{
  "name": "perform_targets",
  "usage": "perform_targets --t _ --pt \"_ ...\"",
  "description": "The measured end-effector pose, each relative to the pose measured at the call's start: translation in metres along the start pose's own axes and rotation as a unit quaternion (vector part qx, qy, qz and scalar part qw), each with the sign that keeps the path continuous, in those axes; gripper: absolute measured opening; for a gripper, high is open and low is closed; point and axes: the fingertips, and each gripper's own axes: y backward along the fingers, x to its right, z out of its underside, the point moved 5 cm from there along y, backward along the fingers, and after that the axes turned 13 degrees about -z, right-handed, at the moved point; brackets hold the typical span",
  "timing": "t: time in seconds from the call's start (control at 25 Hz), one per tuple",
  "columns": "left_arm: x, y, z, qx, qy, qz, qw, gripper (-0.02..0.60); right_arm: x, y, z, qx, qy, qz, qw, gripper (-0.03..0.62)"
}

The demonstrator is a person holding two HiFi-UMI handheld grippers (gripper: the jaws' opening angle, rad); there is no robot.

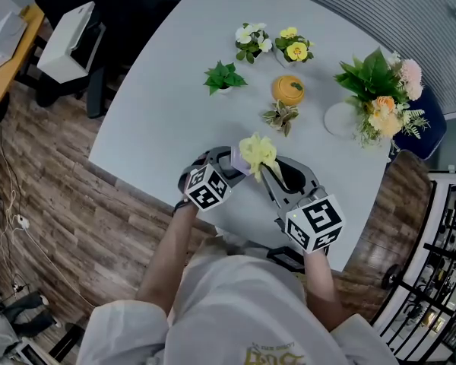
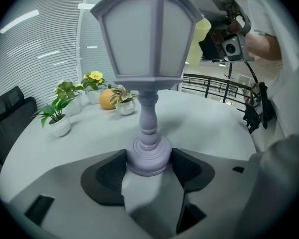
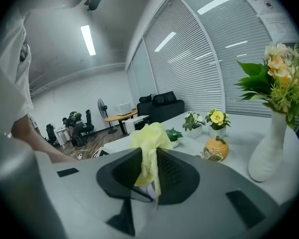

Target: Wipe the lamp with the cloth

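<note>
A pale round table [image 1: 152,112] fills the head view, and both grippers work over its near edge. The lavender lantern lamp [image 2: 148,49] stands straight up out of the left gripper [image 2: 148,166]. Its round base is clamped between the two dark jaw pads, which press on it from either side. Its stem and lantern head rise just beyond the jaw tips.

The right gripper [image 3: 148,171] comes in from the lamp's far side, seen from the left gripper, level with the lantern head. Its jaws are closed on the yellow cloth [image 3: 148,138]. The cloth is pinched thin between the pads and bunches out loosely past the tips.

In the head view that bunch [image 1: 258,152] lies between the two grippers, right over the lamp's top, and hides nearly all of it. The left gripper view shows yellow at the lantern's top and upper right, close against the roof; I cannot tell whether it touches.

Beyond the right gripper, well apart from it, stands a white vase [image 3: 266,153] of flowers. Nearer the middle of the table sit an orange pot [image 1: 288,90] and several small potted plants [image 1: 224,77].
</note>
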Motion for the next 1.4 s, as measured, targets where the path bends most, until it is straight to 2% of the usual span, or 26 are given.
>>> perform_targets --t 0.56,1.4 --pt "0.001 0.0 0.001 0.0 -0.001 -0.001 1.0 0.295 -0.03 -0.013 0.0 -0.035 0.067 -0.019 0.997 0.091" --pt "0.001 0.0 -0.001 0.002 -0.001 -0.002 1.0 0.295 -0.038 -0.041 -0.018 -0.05 0.129 -0.031 0.99 0.091"
